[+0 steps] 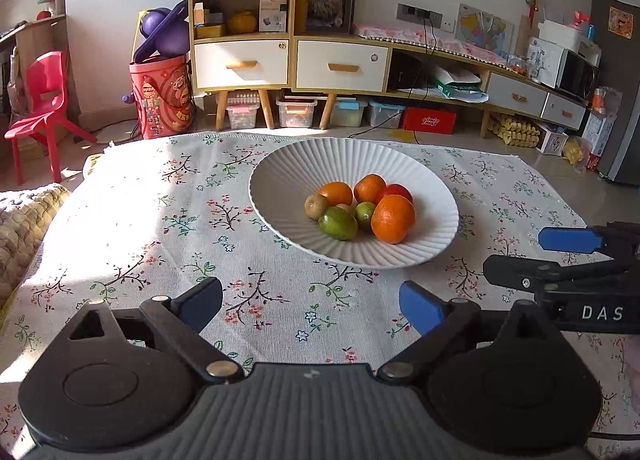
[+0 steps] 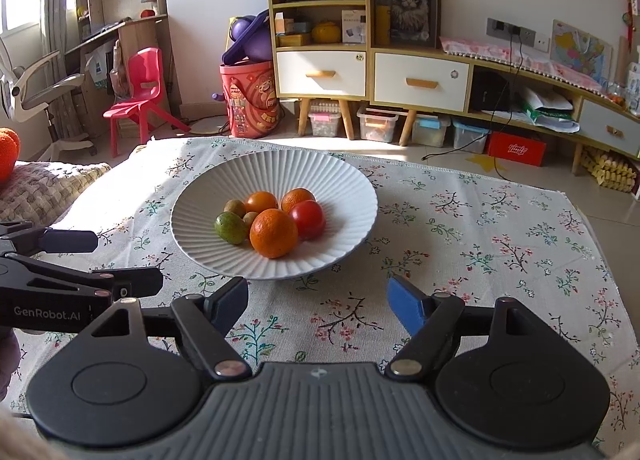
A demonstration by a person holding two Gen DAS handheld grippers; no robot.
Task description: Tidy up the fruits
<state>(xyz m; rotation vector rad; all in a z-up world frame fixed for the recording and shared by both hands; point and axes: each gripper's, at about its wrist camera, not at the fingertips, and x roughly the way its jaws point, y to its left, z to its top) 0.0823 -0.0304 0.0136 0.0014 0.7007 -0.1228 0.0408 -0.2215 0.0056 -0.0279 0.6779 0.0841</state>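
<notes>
Ahead of both tongs, a white ribbed plate [image 1: 280, 176] sits on the floral tablecloth [image 1: 160, 228], holding all the fruit in one tight cluster. Nearest the right gripper [image 2: 318, 306] lies a large dimpled orange [image 2: 274, 233], with a smooth red tomato [image 2: 307, 219] just to its right and touching it. Two smaller oranges [image 2: 261, 202] sit behind. On the cluster's left rests a glossy green fruit [image 2: 230, 228], oval, its long axis running roughly left to right, and a fuzzy brown kiwi [image 2: 235, 206] just beyond it. Nothing lies on the cloth between either pair of fingers and the plate's near rim.

The left gripper [image 1: 310, 306] is spread wide and holds nothing; the right one is likewise released and bare. They hover side by side, each visible at the edge of the other's view. Far beyond the plate stand a wooden cabinet [image 1: 240, 20] and a red plastic chair [image 1: 44, 100].
</notes>
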